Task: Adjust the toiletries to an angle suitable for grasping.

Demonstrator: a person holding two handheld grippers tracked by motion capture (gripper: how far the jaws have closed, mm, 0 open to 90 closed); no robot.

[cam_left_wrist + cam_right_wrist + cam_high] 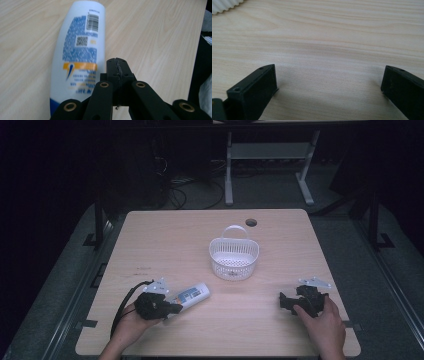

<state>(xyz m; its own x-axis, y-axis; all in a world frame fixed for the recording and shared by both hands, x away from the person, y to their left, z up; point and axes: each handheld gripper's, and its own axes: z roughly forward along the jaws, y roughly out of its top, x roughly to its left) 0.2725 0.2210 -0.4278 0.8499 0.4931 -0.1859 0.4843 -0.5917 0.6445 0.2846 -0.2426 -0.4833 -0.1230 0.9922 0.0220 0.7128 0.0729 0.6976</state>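
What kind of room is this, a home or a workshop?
Probably a lab or test room: a bare light wooden table, loose black cables on the dark floor behind, and a grey metal stand.

table (165, 235): pale wood-grain top, matt, smooth, fine streaks running lengthwise; looked like laminate.
bottle (77, 50): white plastic, smooth, faintly glossy; printed blue and orange label, flat on the surface, with a barcode near the upper end.
basket (233, 254): white plastic, slotted walls, thin moulded handle, slightly shiny; ribbed rim at upper left of the right gripper view.
left gripper (117, 65): black plastic, matt, slightly grainy; brass-coloured metal rings at the pivots; rough seam where the jaws met.
right gripper (328, 83): same matt black plastic, flat-faced jaws, small screw holes.
floor (65, 270): grey, dull, carpet-like.
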